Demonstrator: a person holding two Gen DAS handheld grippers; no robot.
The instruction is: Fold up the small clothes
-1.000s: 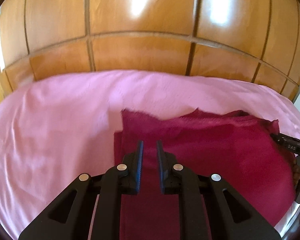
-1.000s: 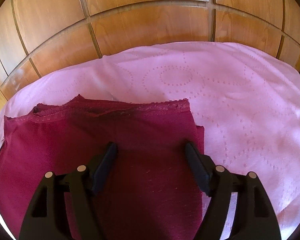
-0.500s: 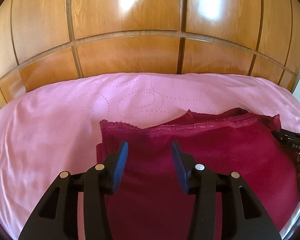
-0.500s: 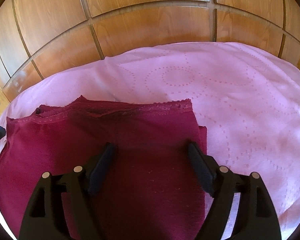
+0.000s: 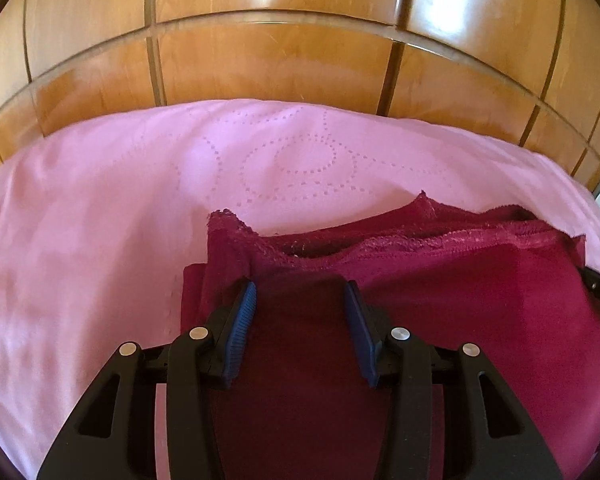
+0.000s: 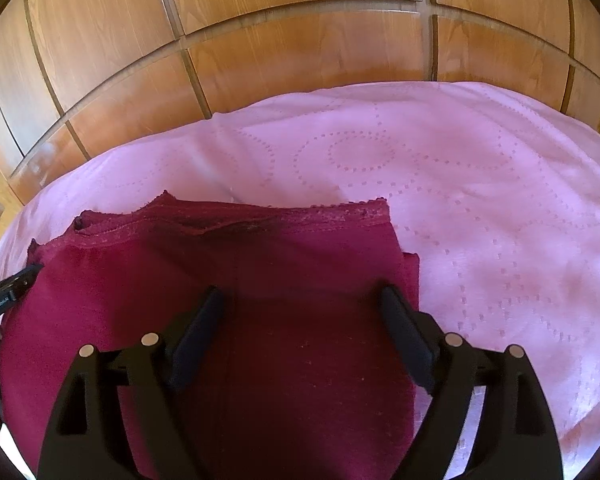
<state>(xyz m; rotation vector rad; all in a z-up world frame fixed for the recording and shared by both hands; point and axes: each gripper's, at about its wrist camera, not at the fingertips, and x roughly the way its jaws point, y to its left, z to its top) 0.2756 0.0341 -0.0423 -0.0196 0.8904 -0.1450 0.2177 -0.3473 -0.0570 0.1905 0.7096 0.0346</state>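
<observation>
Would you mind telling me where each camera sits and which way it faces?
Left wrist: on the left gripper, looking down along its open fingers at the maroon garment; the right gripper's tip pokes in at right.
Right wrist: on the right gripper, jaws opening above the garment; the left gripper's tip at left.
Shared: garment, pink bedspread, wooden panels.

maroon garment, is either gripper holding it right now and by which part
Nothing is held. The left gripper is open over the maroon garment; the right gripper jaws are opening, no cloth pinched.
</observation>
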